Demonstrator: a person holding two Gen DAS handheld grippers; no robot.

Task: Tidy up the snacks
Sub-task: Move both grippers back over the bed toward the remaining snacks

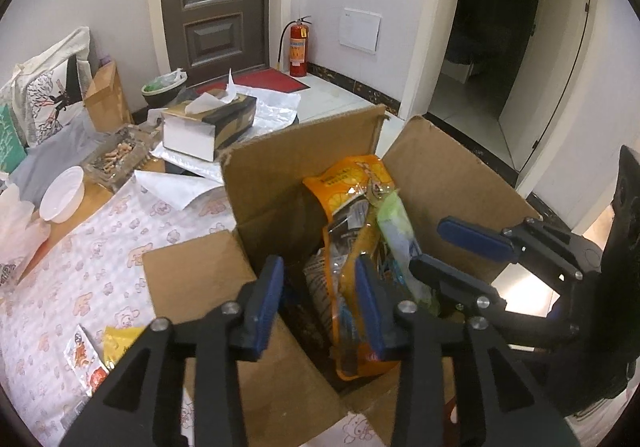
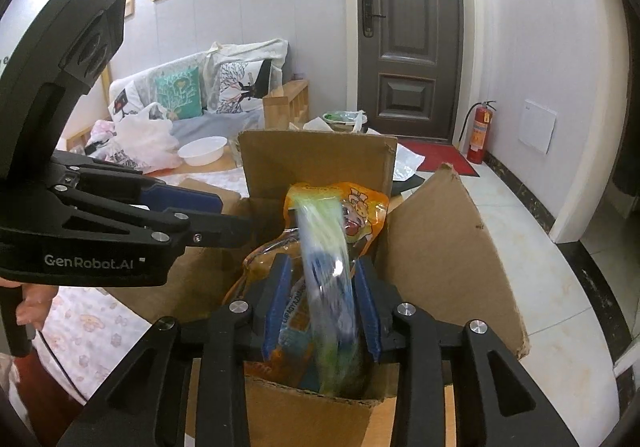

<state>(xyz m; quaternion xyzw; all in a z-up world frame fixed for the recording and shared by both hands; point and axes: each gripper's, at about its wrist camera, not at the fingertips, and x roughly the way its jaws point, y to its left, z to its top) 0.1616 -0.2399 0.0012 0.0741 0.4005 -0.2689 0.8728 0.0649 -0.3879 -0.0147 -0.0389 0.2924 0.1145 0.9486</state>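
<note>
An open cardboard box [image 1: 300,167] [image 2: 320,155] stands on the table with its flaps up. Inside it an orange snack bag [image 1: 348,183] [image 2: 360,207] stands upright among other packets. A green and blue packet [image 1: 394,219] [image 2: 324,239] hangs between the pads of my right gripper [image 2: 323,303] [image 1: 426,245]. It is blurred while everything around it is sharp, and a gap shows beside it. My left gripper [image 1: 319,305] [image 2: 232,217] is open over the box's left side. A grey patterned packet lies below its gap, and the orange bag is by its right pad.
Loose snack packets [image 1: 84,355] lie on the patterned tablecloth at the lower left. A tissue box [image 1: 212,123], a glass tray [image 1: 116,159] and a white bowl [image 1: 64,193] [image 2: 202,151] stand behind the box. A sofa with cushions [image 2: 180,95] is at the back. A hand [image 2: 32,307] holds the left gripper.
</note>
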